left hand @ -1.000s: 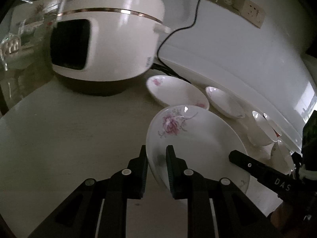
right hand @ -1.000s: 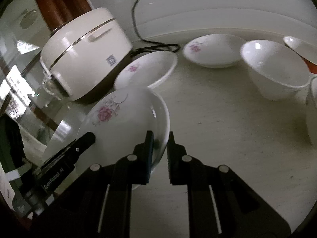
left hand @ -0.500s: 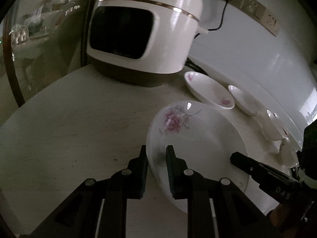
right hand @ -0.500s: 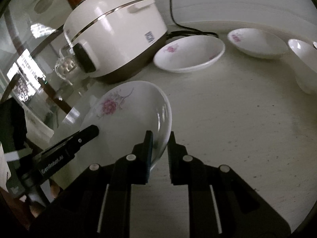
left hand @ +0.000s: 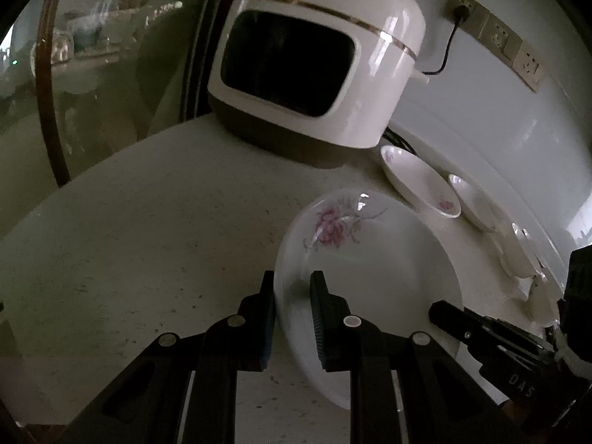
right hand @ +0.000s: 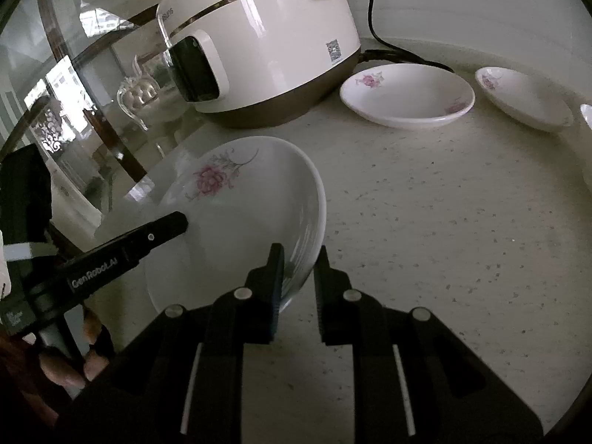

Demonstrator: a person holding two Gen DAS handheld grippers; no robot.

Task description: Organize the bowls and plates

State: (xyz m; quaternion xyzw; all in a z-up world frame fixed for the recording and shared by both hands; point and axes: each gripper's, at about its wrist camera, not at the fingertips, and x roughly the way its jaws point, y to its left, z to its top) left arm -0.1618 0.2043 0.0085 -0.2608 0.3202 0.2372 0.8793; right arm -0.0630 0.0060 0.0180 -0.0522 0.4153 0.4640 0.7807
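Note:
A large white plate with a pink flower (left hand: 373,277) is held above the counter by both grippers. My left gripper (left hand: 292,296) is shut on its left rim. My right gripper (right hand: 299,262) is shut on its right rim; the plate also shows in the right wrist view (right hand: 240,214). The right gripper's fingers (left hand: 462,322) show at the plate's far edge in the left wrist view. A second flowered plate (right hand: 407,96) and a smaller dish (right hand: 525,98) lie on the counter by the wall. White bowls (left hand: 518,251) stand further right.
A white rice cooker (left hand: 314,63) stands at the back of the pale speckled counter (right hand: 444,222), its black cord (left hand: 444,55) plugged into a wall socket. Curved glass with a wooden frame (left hand: 55,92) borders the counter on the left.
Both grippers have carried the plate leftward along the counter, toward the front of the rice cooker. The bowls and dishes have slid to the right edge of both views.

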